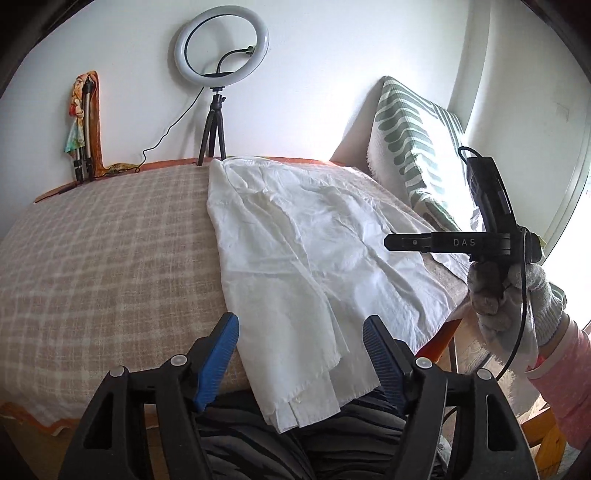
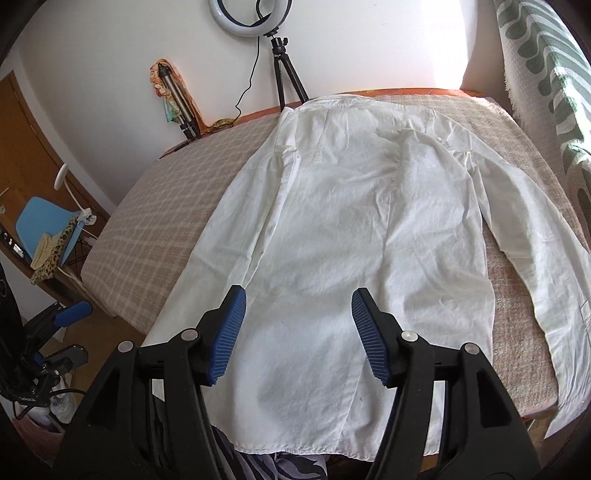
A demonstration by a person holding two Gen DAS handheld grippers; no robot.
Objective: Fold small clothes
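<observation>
My left claw (image 1: 299, 354) and right claw (image 2: 297, 332) hang released, grasping nothing, above a white shirt (image 2: 351, 229) spread flat on the checked surface (image 2: 177, 206). It looks light, limp, crease-prone; I'd pinch the hem corners.

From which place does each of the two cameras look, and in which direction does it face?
Left wrist: sits on the left gripper, jaws open, looking across the table along the white shirt; shows the gloved right hand with the right gripper.
Right wrist: sits on the right gripper, jaws open, looking down over the shirt toward the wall; shows the left gripper at far left.
Shared: shirt, checked table, ring light, patterned cushion.
</observation>
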